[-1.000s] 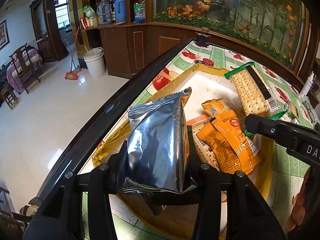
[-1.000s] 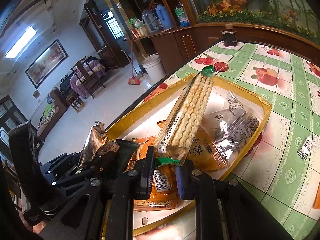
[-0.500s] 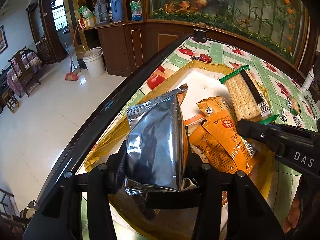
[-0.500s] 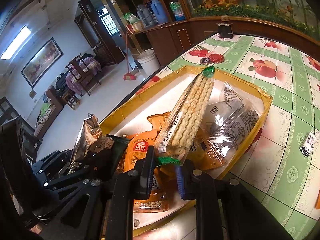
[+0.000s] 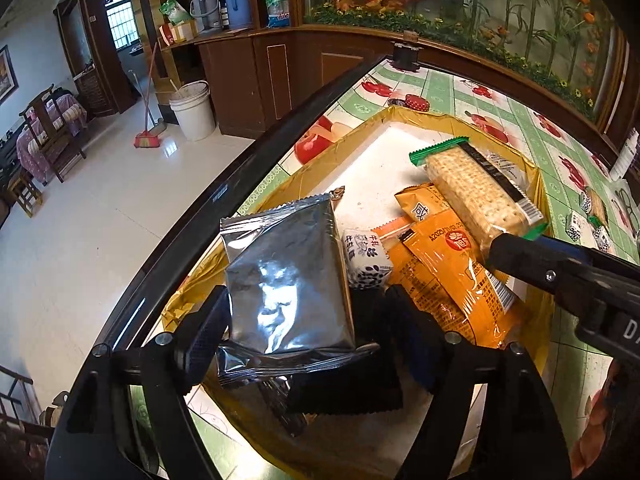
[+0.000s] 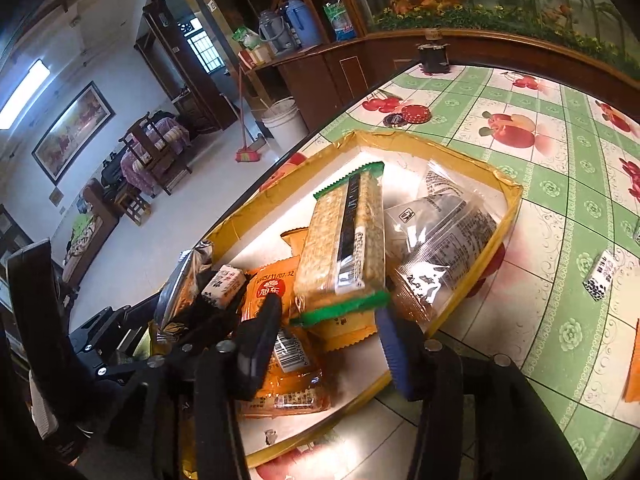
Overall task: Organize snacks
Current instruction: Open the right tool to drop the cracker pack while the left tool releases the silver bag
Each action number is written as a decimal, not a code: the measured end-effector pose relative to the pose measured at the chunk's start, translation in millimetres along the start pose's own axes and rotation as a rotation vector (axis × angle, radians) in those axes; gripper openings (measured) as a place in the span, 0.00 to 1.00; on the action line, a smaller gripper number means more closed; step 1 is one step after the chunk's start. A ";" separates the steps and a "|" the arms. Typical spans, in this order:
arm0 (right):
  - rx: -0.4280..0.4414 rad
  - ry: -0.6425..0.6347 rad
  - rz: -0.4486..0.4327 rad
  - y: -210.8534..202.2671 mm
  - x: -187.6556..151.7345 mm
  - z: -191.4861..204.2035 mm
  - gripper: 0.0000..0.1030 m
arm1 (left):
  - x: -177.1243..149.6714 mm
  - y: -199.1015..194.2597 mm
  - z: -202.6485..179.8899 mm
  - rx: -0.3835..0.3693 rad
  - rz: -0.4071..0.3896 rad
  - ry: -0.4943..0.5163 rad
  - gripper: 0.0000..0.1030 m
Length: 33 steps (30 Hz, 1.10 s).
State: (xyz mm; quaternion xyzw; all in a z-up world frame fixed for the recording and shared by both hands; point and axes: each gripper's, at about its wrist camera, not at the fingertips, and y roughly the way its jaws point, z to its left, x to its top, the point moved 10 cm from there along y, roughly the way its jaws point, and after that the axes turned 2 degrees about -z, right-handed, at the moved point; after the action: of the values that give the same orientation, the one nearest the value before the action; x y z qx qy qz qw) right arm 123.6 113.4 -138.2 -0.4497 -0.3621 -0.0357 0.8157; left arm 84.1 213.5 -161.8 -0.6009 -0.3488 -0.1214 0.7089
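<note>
Your left gripper point(image 5: 308, 320) has its jaws spread, the silver foil packet point(image 5: 286, 280) lying loose between them over the yellow tray point(image 5: 360, 132). Your right gripper point(image 6: 326, 338) is spread too, the cracker pack point(image 6: 344, 236) just ahead of its fingertips, inside the tray.
</note>
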 end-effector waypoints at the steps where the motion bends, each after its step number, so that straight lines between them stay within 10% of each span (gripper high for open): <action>1: -0.001 0.000 -0.003 -2.7 -0.2 0.5 0.54 | 0.6 -1.7 -0.4 -0.002 -0.004 -0.001 0.77; 23: 0.012 0.124 -0.176 -93.4 -25.5 -35.6 0.72 | 12.3 -60.5 -36.9 -0.091 -0.126 0.018 0.77; 33: -0.189 0.202 -0.301 -171.3 -50.2 -128.0 0.80 | -0.2 -75.9 -105.8 -0.169 -0.125 0.145 0.76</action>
State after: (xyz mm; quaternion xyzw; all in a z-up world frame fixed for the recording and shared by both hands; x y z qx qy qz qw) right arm 92.5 -98.8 -90.9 -0.4593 -0.3365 -0.2359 0.7875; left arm 76.0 95.5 -107.4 -0.6253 -0.3221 -0.2373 0.6700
